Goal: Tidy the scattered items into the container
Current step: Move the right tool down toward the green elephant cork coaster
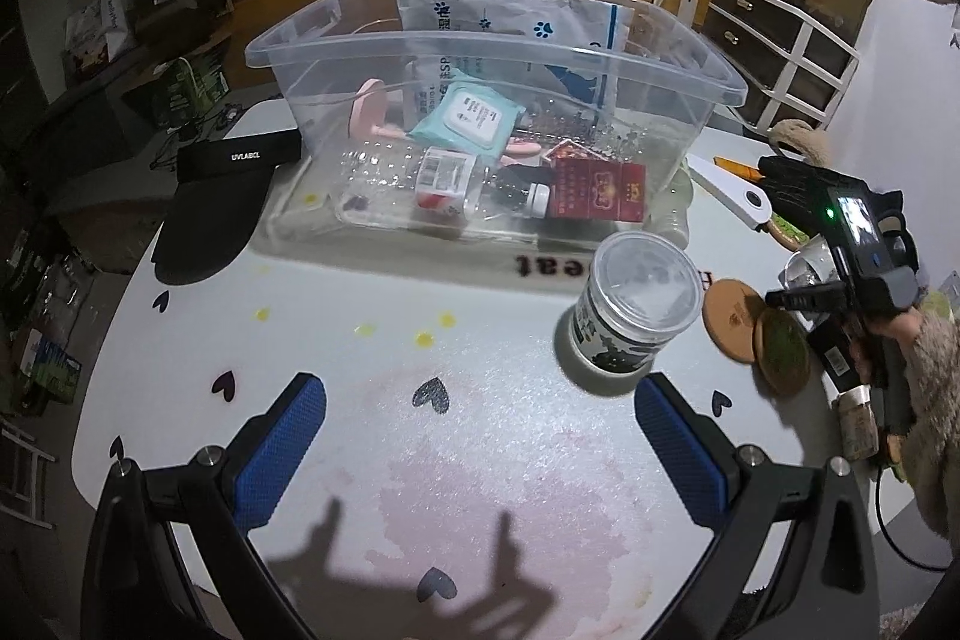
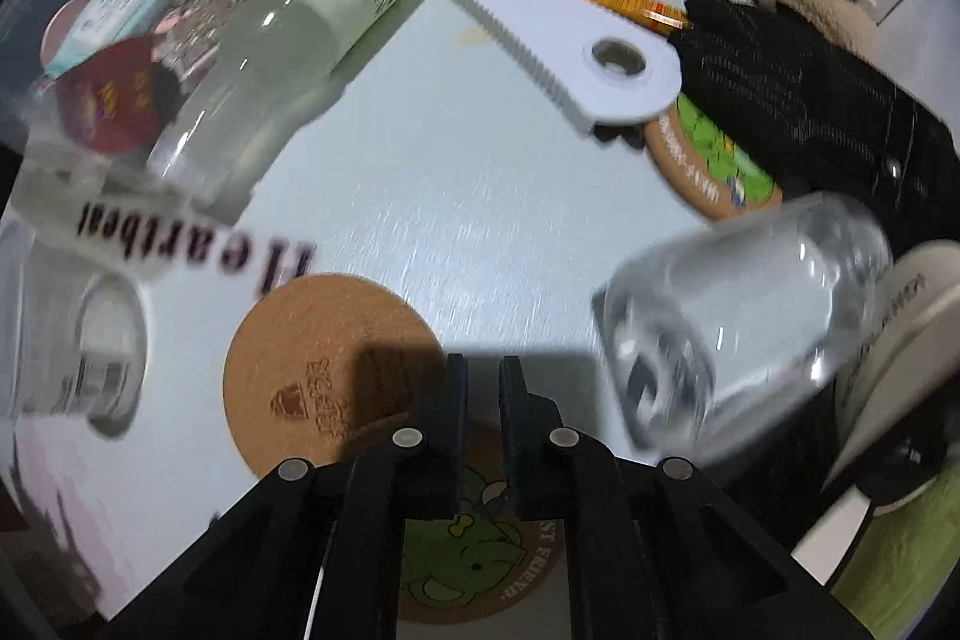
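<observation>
The clear plastic container sits at the far side of the white table, and I count it partly filled: a paw-print pouch leans against its back wall, and on its floor lie a teal wipes pack, a red box, a crushed clear bottle and something pink I can't identify. So a fair share of the work looks done.

What remains lies outside. Just in front of the container stands a lidded jar. To its right I see two cork coasters overlapping, one plain and one with a green cartoon print, a third coaster further back under a white comb-like tool, an orange strip beyond it, a glass tumbler on its side, and a green-labelled bottle lying against the container's outer wall. A black cap rests to the container's left. I judge the job roughly half finished.

My left gripper hangs over bare table with its blue pads spread wide and nothing between them. My right gripper points steeply down over the printed coaster; its jaws are pressed nearly together, and I see nothing pinched between them, so that coaster is not yet picked up.
</observation>
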Demonstrator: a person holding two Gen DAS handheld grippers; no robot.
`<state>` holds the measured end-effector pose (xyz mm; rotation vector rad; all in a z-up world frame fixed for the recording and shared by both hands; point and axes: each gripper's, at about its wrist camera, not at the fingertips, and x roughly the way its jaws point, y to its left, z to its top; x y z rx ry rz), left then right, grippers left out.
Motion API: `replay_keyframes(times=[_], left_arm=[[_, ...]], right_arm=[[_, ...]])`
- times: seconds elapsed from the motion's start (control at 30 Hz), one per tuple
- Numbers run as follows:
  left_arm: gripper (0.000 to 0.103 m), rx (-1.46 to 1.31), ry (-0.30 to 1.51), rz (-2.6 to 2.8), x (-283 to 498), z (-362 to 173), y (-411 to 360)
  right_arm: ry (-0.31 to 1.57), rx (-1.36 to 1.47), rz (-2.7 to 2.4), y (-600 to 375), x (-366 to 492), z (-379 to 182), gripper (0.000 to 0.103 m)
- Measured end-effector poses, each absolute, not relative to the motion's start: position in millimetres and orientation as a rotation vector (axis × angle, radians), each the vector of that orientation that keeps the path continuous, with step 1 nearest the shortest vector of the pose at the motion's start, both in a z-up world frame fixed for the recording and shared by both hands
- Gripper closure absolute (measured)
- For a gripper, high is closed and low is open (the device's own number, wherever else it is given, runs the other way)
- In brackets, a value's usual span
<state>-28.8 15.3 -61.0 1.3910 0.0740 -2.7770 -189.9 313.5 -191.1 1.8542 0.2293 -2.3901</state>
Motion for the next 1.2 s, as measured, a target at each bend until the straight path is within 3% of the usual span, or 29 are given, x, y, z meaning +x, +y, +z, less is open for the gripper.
replay_keyframes(times=[0.73, 1.0, 1.13, 1.2], left_arm=[[0.000, 1.506, -0.080, -2.917, -23, -85, 59], [0.000, 1.536, -0.082, -2.867, -9, -105, 55], [0.000, 1.542, -0.070, -2.856, -8, -112, 53], [0.000, 1.541, -0.077, -2.856, -9, -115, 54]], right_arm=[[-0.079, 1.834, -2.187, 275, -16, -196, 0.092], [-0.004, 1.775, -2.436, 282, -20, -181, 0.092], [-0.190, 1.907, -2.382, 311, -38, -199, 0.092], [-0.166, 1.863, -2.365, 307, -30, -198, 0.092]])
